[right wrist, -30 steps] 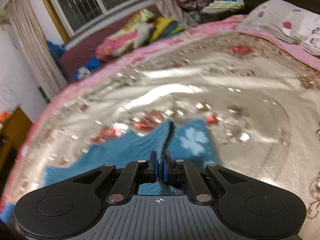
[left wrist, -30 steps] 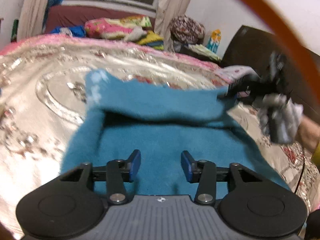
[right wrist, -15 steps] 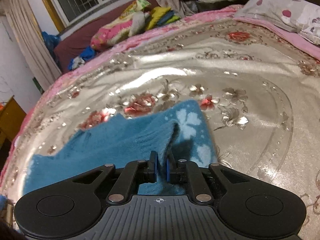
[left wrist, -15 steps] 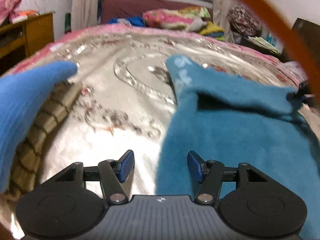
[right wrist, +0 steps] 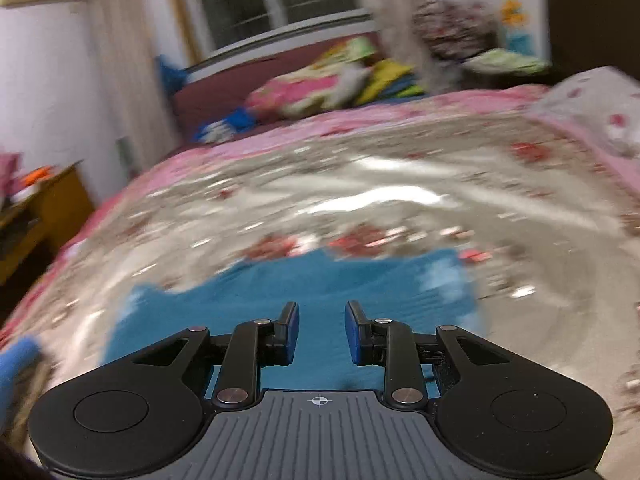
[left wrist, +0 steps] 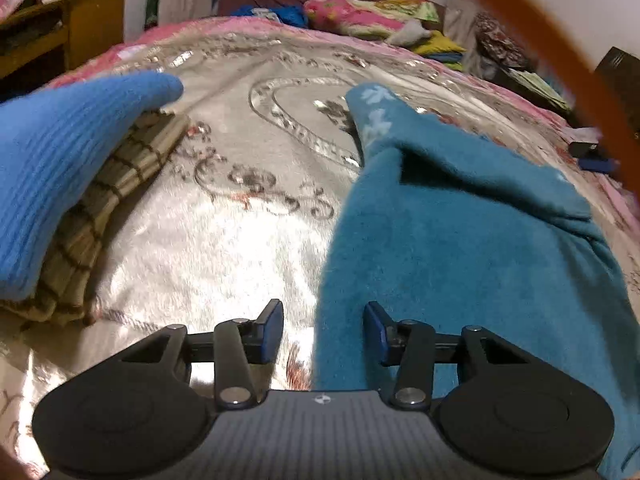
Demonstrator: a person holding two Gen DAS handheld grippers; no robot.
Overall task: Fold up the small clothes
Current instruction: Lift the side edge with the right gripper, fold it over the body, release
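shiny floral bedspread (left wrist: 224, 240), teal cloth (left wrist: 460, 248), left gripper (left wrist: 323, 330) closing empty, right gripper (right wrist: 322, 332) opening empty

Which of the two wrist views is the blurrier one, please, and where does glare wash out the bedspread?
Right wrist view: heavy motion blur smears the teal garment and the window; only the right gripper stays sharp. Left wrist view: much crisper, yet glare whitens the satin bedspread near the left gripper.
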